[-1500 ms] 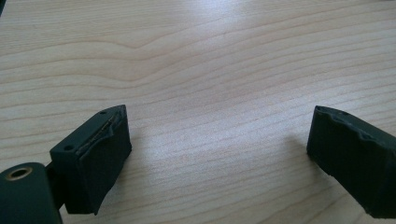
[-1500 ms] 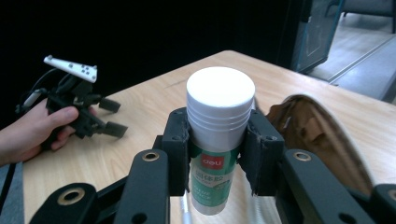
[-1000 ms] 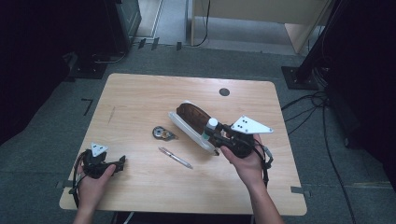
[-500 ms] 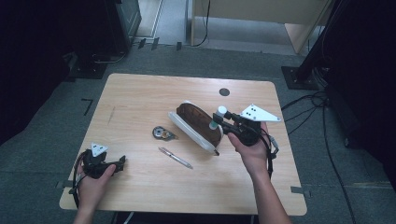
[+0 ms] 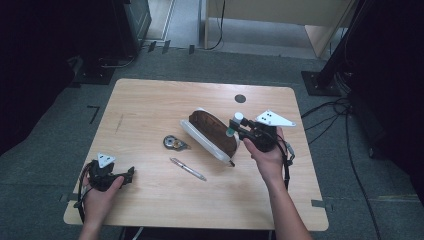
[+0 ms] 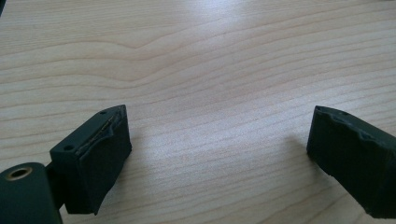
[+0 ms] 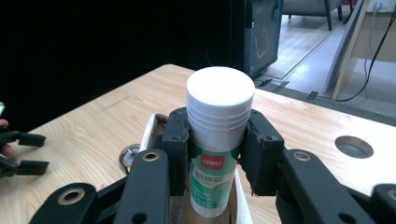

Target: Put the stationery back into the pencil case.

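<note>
My right gripper (image 5: 235, 126) is shut on a white-capped glue stick (image 7: 218, 135) with a green label, and holds it upright just above the right side of a brown pencil case (image 5: 215, 132) with a white rim. In the right gripper view both jaws press on the stick below its cap. The glue stick (image 5: 236, 121) shows in the high view at the gripper's tip. My left gripper (image 5: 127, 173) rests low at the table's near left corner, open, with bare wood between its fingers (image 6: 95, 156).
A silver pen (image 5: 187, 169) lies in front of the pencil case, and a small round tape dispenser (image 5: 173, 143) sits to its left. The wooden table (image 5: 150, 105) has a round cable hole (image 5: 240, 98) at the back right. Black equipment stands around the table.
My right gripper has carried the glue stick to the right and farther back, from over the pencil case's near end to beside its right edge. The left gripper has stayed put.
</note>
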The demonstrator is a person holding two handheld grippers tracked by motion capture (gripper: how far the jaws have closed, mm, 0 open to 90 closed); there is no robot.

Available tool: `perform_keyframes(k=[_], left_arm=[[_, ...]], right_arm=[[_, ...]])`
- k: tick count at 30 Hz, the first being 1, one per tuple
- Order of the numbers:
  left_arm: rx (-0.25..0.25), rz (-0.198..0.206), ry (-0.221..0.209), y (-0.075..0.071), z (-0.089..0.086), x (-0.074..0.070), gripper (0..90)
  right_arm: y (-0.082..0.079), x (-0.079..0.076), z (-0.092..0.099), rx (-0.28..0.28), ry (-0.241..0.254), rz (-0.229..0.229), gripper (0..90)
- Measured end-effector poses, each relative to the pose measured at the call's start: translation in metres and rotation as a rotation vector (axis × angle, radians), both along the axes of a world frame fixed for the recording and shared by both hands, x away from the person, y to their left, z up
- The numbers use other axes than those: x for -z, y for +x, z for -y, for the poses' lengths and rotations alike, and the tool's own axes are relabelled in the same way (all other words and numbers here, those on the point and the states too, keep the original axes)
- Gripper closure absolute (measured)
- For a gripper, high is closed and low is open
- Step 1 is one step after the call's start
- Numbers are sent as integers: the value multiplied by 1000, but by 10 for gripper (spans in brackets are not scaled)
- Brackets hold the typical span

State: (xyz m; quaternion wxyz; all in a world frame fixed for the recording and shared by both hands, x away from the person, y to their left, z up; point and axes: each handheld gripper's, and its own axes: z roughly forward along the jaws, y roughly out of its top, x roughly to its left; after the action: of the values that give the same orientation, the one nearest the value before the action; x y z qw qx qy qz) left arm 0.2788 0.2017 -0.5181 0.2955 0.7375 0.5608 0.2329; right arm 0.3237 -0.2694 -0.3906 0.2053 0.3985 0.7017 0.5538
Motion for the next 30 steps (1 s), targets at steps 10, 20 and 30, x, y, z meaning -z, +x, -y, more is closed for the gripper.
perform_keyframes(k=[10,20,30], left_arm=[[0,-1,0,0,0,0,62],[0,-1,0,0,0,0,62],[0,-1,0,0,0,0,62]], right_arm=[[10,24,-3,-1,-29,-42,655],[16,45,-9,-23,-70,-87,655],[21,57,-16,-40,-89,-106,654]])
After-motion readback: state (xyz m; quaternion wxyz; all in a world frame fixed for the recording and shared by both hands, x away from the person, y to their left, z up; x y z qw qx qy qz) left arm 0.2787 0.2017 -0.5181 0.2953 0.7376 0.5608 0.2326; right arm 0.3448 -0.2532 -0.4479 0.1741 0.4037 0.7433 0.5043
